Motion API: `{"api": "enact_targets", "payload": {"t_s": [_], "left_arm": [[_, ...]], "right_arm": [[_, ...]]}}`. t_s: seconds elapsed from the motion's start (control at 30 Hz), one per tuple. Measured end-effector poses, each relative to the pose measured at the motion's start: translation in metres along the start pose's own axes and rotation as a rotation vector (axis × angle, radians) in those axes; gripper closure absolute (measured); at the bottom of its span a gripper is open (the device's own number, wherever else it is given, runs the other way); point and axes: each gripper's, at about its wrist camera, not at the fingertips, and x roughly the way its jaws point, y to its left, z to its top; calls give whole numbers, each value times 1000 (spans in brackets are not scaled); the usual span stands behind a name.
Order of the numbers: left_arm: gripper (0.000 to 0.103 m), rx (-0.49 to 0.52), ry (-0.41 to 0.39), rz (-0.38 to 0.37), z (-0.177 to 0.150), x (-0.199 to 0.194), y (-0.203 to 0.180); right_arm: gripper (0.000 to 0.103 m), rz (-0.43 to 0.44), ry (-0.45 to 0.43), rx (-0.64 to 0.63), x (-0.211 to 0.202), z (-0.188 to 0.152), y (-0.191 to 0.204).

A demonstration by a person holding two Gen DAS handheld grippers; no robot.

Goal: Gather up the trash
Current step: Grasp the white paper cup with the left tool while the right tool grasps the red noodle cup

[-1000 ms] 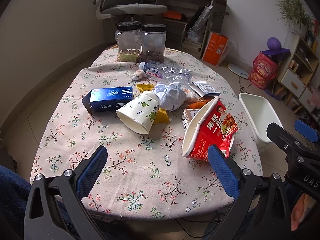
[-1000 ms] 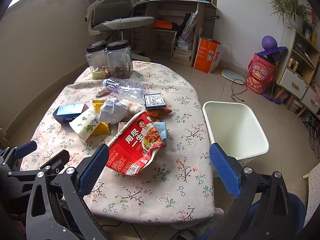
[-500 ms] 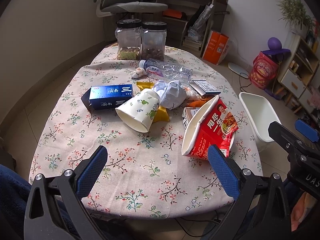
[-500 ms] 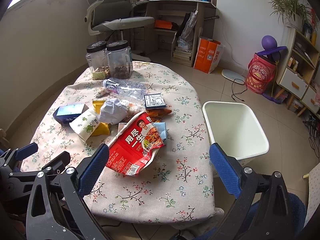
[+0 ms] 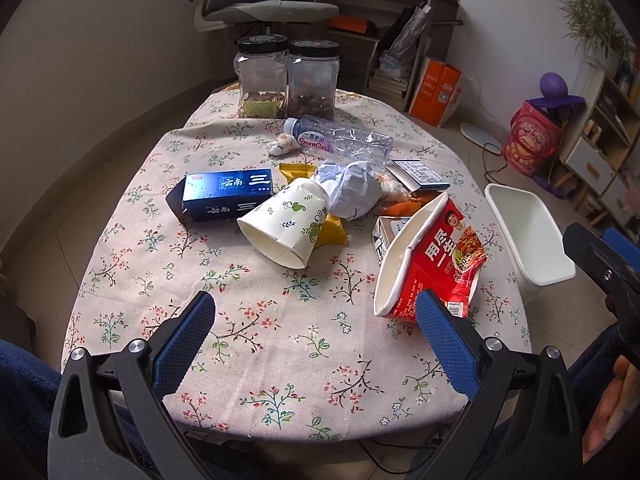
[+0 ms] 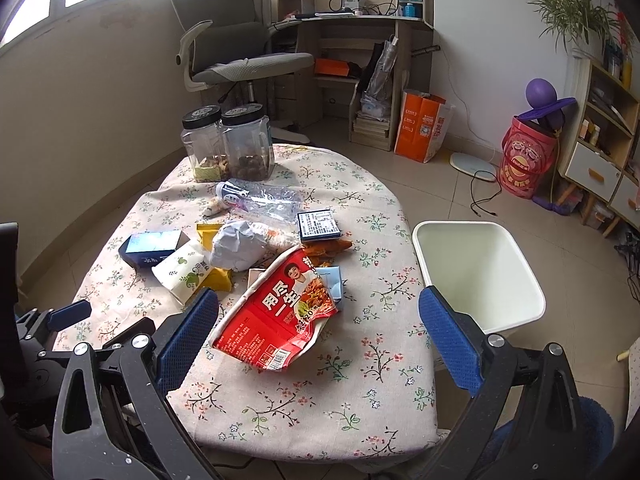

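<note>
Trash lies in a heap on the floral tablecloth (image 5: pixel 256 332): a crushed red noodle tub (image 5: pixel 430 264) (image 6: pixel 280 312), a tipped paper cup (image 5: pixel 286 222) (image 6: pixel 182 274), a blue box (image 5: pixel 226 194) (image 6: pixel 154 248), crumpled white paper (image 5: pixel 354 188) (image 6: pixel 238 246), a flattened clear bottle (image 5: pixel 340 142) (image 6: pixel 260 200) and yellow wrappers (image 5: pixel 332 230). An empty white bin (image 6: pixel 478 276) (image 5: pixel 528 232) stands on the floor right of the table. My left gripper (image 5: pixel 314 322) is open over the near edge, holding nothing. My right gripper (image 6: pixel 318 320) is open above the noodle tub, not touching it.
Two clear jars with black lids (image 5: pixel 288 78) (image 6: pixel 228 144) stand at the table's far end. A dark card box (image 6: pixel 320 224) lies beside the heap. A grey office chair (image 6: pixel 240 56), a desk with shelves and a red bucket (image 6: pixel 528 156) stand beyond.
Both grippers have eased slightly forward toward the table; the trash has not moved and both grippers stay open.
</note>
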Motion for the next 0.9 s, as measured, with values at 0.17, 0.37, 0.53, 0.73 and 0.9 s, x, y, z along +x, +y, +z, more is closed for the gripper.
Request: {"api": "enact_targets", "payload": {"t_s": [0.17, 0.37, 0.53, 0.73, 0.9], "left_arm": [[6, -48, 46, 17, 19, 23, 23], [6, -156, 104, -31, 34, 52, 47], [6, -130, 142, 25, 49, 85, 41], [33, -281, 199, -70, 36, 115, 56], [55, -488, 203, -252, 28, 130, 82]], "right_arm": [[7, 60, 156, 124, 39, 6, -27], [7, 94, 263, 383, 63, -11, -68], [7, 162, 366, 459, 95, -33, -59], [7, 173, 434, 519, 130, -54, -46], [18, 207, 427, 552, 143, -54, -42]]}}
